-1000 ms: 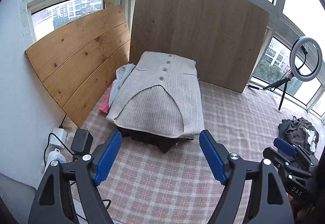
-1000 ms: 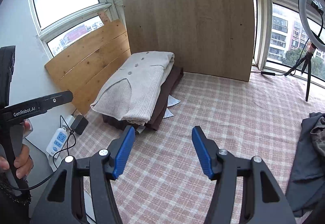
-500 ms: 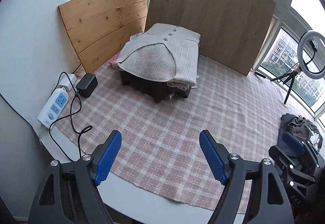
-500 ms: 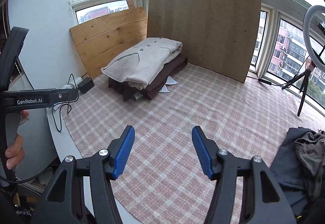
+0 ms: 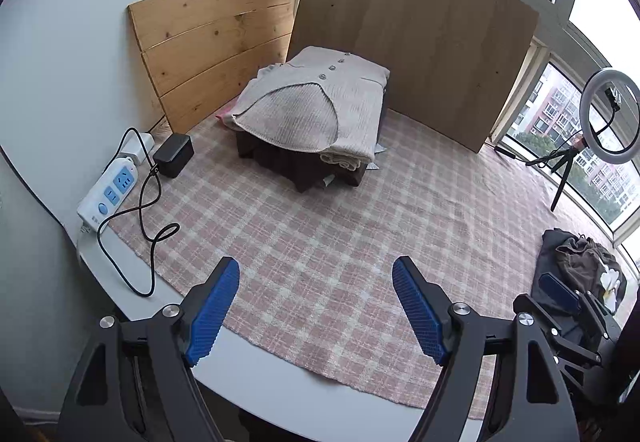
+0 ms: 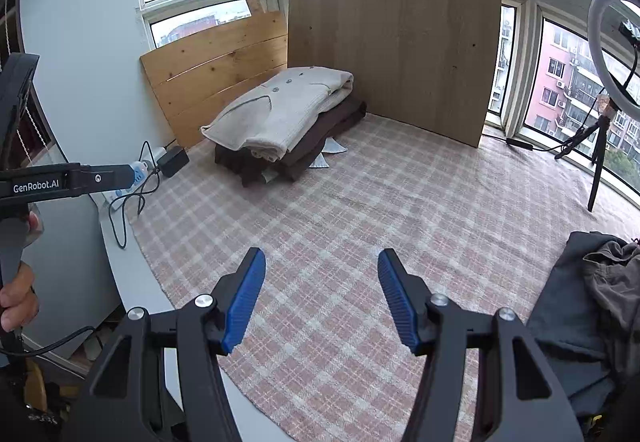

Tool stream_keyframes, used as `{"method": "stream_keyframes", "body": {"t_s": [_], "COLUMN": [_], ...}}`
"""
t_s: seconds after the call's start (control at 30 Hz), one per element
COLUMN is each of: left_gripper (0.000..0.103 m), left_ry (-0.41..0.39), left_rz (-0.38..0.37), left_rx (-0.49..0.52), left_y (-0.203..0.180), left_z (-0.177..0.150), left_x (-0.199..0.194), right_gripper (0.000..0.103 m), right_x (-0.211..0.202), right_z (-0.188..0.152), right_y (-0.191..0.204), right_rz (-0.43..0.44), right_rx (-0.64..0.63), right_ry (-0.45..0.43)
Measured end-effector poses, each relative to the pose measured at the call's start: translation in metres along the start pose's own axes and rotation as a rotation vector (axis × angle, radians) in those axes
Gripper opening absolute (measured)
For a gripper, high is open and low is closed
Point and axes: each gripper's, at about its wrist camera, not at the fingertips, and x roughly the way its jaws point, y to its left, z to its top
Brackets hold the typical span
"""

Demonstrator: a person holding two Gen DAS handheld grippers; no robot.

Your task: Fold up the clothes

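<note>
- The left gripper [image 5: 316,306] is held above the near edge of the bench [image 5: 280,382], its blue pads spread wide and nothing between them; no garment is within its reach.
- The right gripper [image 6: 322,296] is likewise carried with its pads well apart and empty, above the checked cloth [image 6: 360,209] that covers the bench, presumably so that the next garment can be seized at once.
- A folded beige knit cardigan [image 5: 320,109], buttons uppermost, is laid on top of a stack of folded dark garments [image 6: 316,145]; the stack is set in the far corner, near the plank board [image 5: 212,53] and the larger wood panel [image 5: 412,57], which appears to keep finished items clear of the working area.
- A crumpled pile of dark unfolded clothes [image 6: 592,298] lies at the right edge of the cloth, just beside the right gripper, apparently as the supply still to be folded.
- The middle of the checked cloth is left open, probably as the folding surface.
- A power strip [image 5: 108,193] and a black adapter [image 5: 174,155] rest off the cloth at the left; a ring light [image 5: 610,115] on a tripod stands at the window side.
</note>
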Motion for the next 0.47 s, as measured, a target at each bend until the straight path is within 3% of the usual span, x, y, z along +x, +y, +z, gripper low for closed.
{"method": "stream_keyframes", "body": {"t_s": [0.2, 0.47], "left_gripper": [0.077, 0.077], "left_ry": [-0.040, -0.065], "left_rz": [0.008, 0.012], "left_rx": [0.023, -0.030], "left_y": [-0.004, 0.006], "left_z": [-0.002, 0.001], "left_x": [-0.004, -0.004], "right_gripper": [0.058, 0.058], "right_x": [-0.002, -0.002], "right_z": [-0.001, -0.001], "right_y": [-0.003, -0.006], "right_rz": [-0.010, -0.019], "right_rx": [0.001, 0.008], "right_ry": [-0.001, 0.002]}}
